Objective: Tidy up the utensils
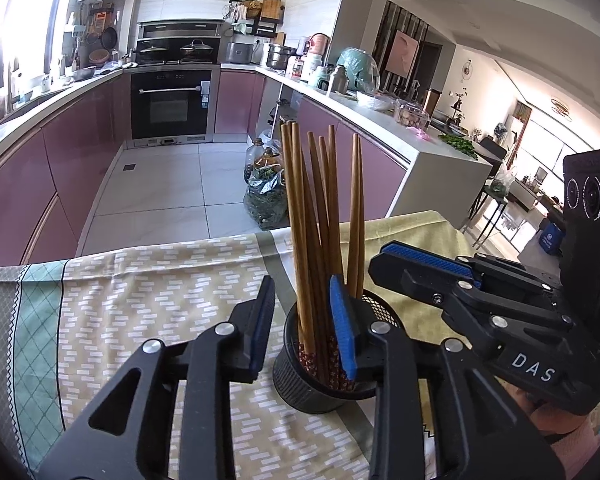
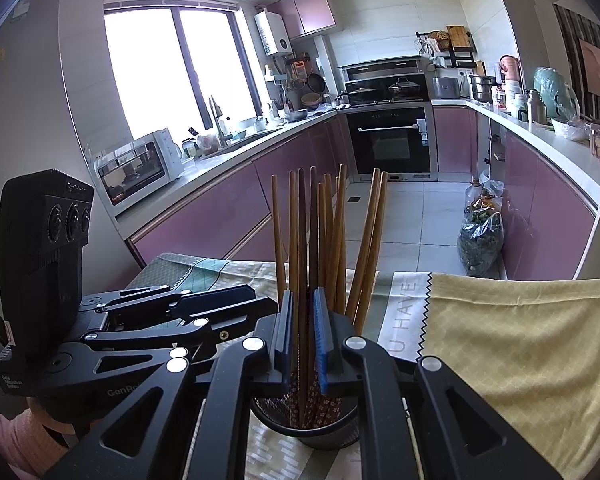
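Left wrist view
Nearest: left gripper (image 1: 306,320), fingers spread; the left pad hangs clear over the cloth, while the right blue pad (image 1: 344,328) sits at the rim of the holder, partly inside it.
Task thing: wooden chopsticks (image 1: 316,220) stand upright in a black mesh holder (image 1: 300,380), fanned apart at the top.
Support: holder rests on a worktop covered by a patterned cloth (image 1: 140,300), near the middle of it.
Other tool: right gripper (image 1: 424,264) reaches in from the right, just behind the holder.

Right wrist view
Nearest: right gripper (image 2: 304,332), fingers nearly together around one or two dark chopsticks (image 2: 302,260) just above the rim; whether the pads actually press the sticks cannot be told.
Task thing: the bundle of chopsticks rises out of the holder (image 2: 304,428), two of them leaning to the right.
Other tool: left gripper (image 2: 220,300) lies alongside at the left, touching or just beside the holder.

Risk, as a judgement
Tipping: the holder looks light and tall-loaded; a sideways pull on the pinched sticks could topple it and spill the rest.
Snagging: neighbouring sticks crowd the pads and may be dragged up together.
Sliding: the cloth may shift under the holder if the left fingers push the rim.
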The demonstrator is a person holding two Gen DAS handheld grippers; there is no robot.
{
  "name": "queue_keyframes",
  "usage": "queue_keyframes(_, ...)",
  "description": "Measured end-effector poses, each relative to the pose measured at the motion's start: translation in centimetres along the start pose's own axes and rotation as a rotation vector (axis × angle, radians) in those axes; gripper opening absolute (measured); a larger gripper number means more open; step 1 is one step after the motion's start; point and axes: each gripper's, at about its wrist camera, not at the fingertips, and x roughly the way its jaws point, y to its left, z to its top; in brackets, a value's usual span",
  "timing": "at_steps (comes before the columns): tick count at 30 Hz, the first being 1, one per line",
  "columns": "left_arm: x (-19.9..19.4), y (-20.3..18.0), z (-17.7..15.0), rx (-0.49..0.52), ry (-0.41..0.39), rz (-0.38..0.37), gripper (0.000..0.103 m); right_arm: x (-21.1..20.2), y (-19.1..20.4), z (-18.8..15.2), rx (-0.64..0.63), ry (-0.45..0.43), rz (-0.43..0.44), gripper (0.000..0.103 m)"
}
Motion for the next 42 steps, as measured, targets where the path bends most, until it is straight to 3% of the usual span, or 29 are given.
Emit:
queue_keyframes(1, -0.4, 0.1, -0.2, 0.002, -0.010, 0.011, 0.037, -0.2, 0.0, -0.2, 0.004, -0.005, -0.002, 0.024)
queue_keyframes(4, -2.1, 0.5, -0.9, 0.006, -0.057, 0.048, 0.046, -0.9, 0.1, -0.8, 0.003, -0.016, -0.007, 0.030)
queue_keyframes(5, -2.8, 0.6, -1.3, 0.008, -0.077, 0.062, 0.053, -1.1, 0.2, -0.9, 0.000, -0.021, -0.012, 0.033)
queue_keyframes(7, -4.4, 0.8, -2.0, 0.011, -0.127, 0.108, 0.065, -1.7, 0.5, -1.4, -0.002, -0.039, -0.017, 0.051)
queue_keyframes(9, -6.0, 1.0, -2.8, 0.021, -0.170, 0.146, 0.077, -2.2, 0.8, -2.0, -0.007, -0.059, -0.027, 0.058)
queue_keyframes(12, -8.2, 1.6, -4.1, 0.020, -0.216, 0.200, 0.093, -3.1, 1.2, -3.0, -0.004, -0.091, -0.052, 0.077)
queue_keyframes(16, -10.6, 2.4, -5.9, 0.003, -0.255, 0.251, 0.097, -4.0, 2.2, -4.4, -0.026, -0.134, -0.096, 0.097)
queue_keyframes(29, -16.0, 3.5, -9.3, -0.034, -0.351, 0.349, 0.097, -5.4, 5.1, -7.9, -0.099, -0.205, -0.184, 0.097)
queue_keyframes(42, -16.9, 2.6, -10.6, -0.015, -0.388, 0.412, 0.097, -6.5, 7.3, -9.1, -0.139, -0.290, -0.219, 0.097)
